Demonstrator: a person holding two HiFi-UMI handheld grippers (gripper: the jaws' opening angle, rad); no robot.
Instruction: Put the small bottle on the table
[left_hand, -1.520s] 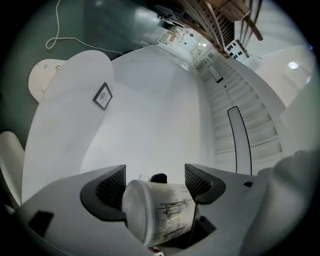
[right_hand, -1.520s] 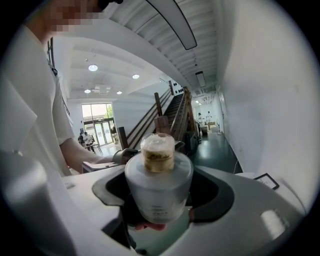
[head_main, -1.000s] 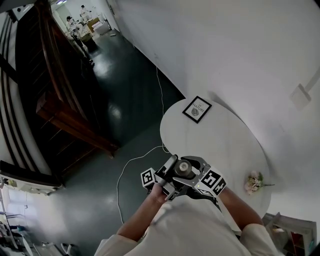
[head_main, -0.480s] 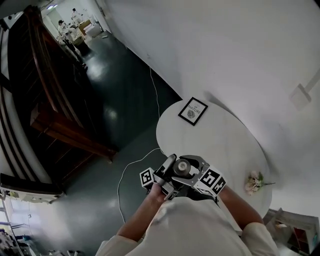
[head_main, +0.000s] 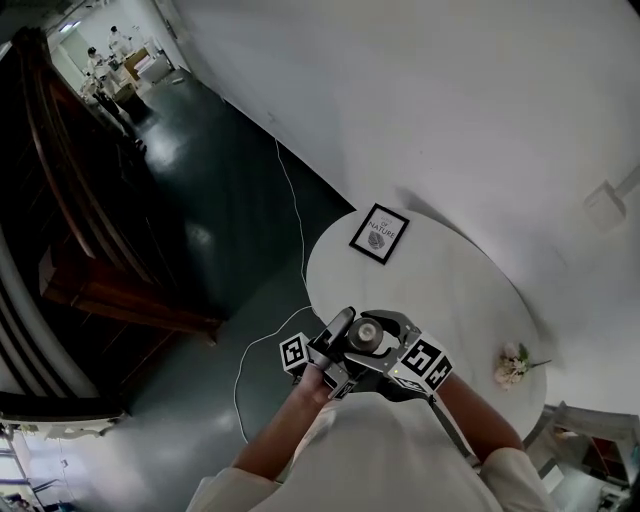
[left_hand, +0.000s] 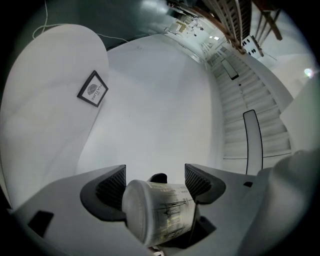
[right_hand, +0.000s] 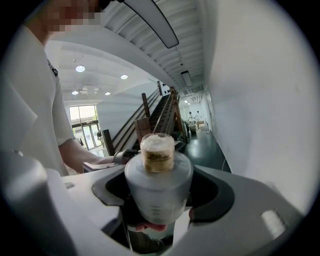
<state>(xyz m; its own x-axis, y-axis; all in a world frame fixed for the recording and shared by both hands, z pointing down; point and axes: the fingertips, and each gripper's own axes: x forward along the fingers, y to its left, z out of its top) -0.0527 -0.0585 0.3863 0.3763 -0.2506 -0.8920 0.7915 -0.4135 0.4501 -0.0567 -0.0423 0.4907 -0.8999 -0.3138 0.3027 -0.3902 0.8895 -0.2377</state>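
Observation:
The small bottle (head_main: 365, 335), pale grey with a cork stopper, hangs in front of the person's chest over the near edge of the round white table (head_main: 450, 290). My left gripper (head_main: 343, 338) and right gripper (head_main: 388, 338) meet around it from either side. In the left gripper view the bottle (left_hand: 160, 210) lies tilted between the jaws of the left gripper (left_hand: 155, 182), base toward the camera. In the right gripper view the bottle (right_hand: 158, 187) stands upright, cork up, filling the gap of the right gripper (right_hand: 159, 190).
A framed picture (head_main: 380, 233) lies at the table's far edge and a small pink flower (head_main: 513, 365) at its right edge. A white wall runs behind the table. A white cable (head_main: 260, 340) trails over the dark floor to the left, near a wooden staircase (head_main: 100, 290).
The head view has drifted, so the table and picture sit a little further left and higher. Both grippers and the bottle keep the same place and grip.

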